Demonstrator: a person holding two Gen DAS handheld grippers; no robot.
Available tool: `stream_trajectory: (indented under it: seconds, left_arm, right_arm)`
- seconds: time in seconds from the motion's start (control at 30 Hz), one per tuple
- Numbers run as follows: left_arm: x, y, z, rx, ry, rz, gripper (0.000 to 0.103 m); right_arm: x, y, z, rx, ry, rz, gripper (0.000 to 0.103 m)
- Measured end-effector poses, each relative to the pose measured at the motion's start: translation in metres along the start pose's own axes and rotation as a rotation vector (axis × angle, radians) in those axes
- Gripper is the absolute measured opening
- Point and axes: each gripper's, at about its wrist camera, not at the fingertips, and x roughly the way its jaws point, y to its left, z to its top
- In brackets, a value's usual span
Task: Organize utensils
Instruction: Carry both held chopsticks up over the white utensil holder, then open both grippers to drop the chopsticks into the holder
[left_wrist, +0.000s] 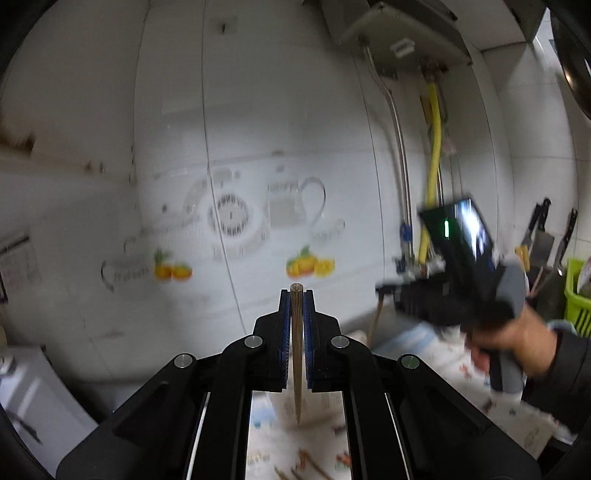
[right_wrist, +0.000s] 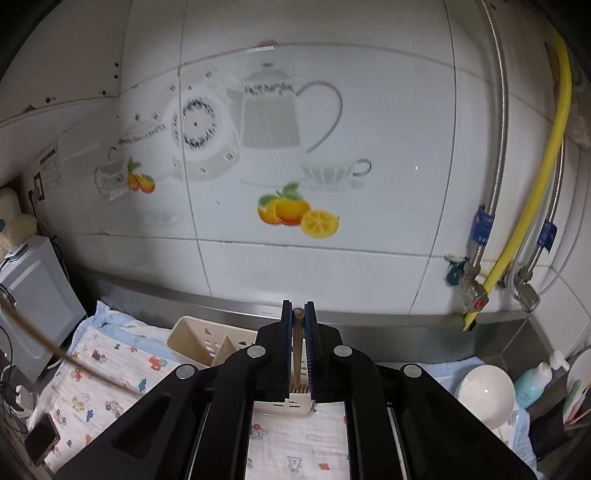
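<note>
My left gripper (left_wrist: 296, 295) is shut on a wooden chopstick (left_wrist: 296, 350) that runs between its blue pads, thin tip hanging down toward the printed cloth (left_wrist: 443, 354). Several more chopsticks (left_wrist: 314, 469) lie blurred on that cloth below. To the right, a hand (left_wrist: 506, 336) holds my right gripper (left_wrist: 384, 288) with a stick (left_wrist: 375, 321) hanging from it. In the right wrist view my right gripper (right_wrist: 297, 306) is shut on a chopstick (right_wrist: 296, 347), directly above a beige utensil caddy (right_wrist: 192, 326) with compartments.
The tiled wall (right_wrist: 369, 110) with a yellow hose (right_wrist: 546, 162) and valves stands close ahead. A white bowl (right_wrist: 484, 391) and soap bottle (right_wrist: 532, 380) sit right of the caddy. A grey appliance (right_wrist: 33, 295) and a phone (right_wrist: 40, 443) are left. Knives (left_wrist: 539, 236) and a green basket (left_wrist: 578, 295) stand far right.
</note>
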Motion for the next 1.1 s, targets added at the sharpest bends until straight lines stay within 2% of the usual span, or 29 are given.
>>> stream_trajectory:
  seconds: [0.13,0.27,0.5,0.67,0.73,0.8,0.97,1.1]
  left_arm:
    - [0.015,-0.001,0.021,0.004,-0.065,0.018,0.005]
    - [0.038,0.006,0.029,-0.018,-0.094,0.055,0.005]
    - [0.083,0.029,0.006,-0.118,-0.031,0.061,0.005]
    - [0.101,0.039,-0.014,-0.144,0.018,0.072,0.005]
    - [0.106,0.042,-0.019,-0.156,0.048,0.055,0.005]
    - [0.11,0.042,-0.025,-0.156,0.067,0.052,0.006]
    - [0.112,0.046,-0.031,-0.178,0.096,0.036,0.007]
    - [0.099,0.049,-0.03,-0.195,0.101,0.028,0.008]
  right_arm:
    - [0.009,-0.001,-0.004,-0.004,0.009,0.004,0.006]
    - [0.013,-0.002,-0.005,-0.004,0.009,0.011,0.006]
    - [0.017,-0.003,-0.013,-0.02,0.01,0.002,0.006]
    - [0.017,-0.006,-0.017,-0.015,0.007,-0.007,0.008]
    - [0.012,-0.007,-0.017,-0.012,-0.007,-0.01,0.01]
    - [0.005,-0.008,-0.017,-0.012,-0.021,-0.014,0.019]
    - [-0.025,-0.005,-0.023,-0.027,-0.065,-0.025,0.031]
    - [-0.056,0.002,-0.047,-0.022,-0.071,0.0,0.031]
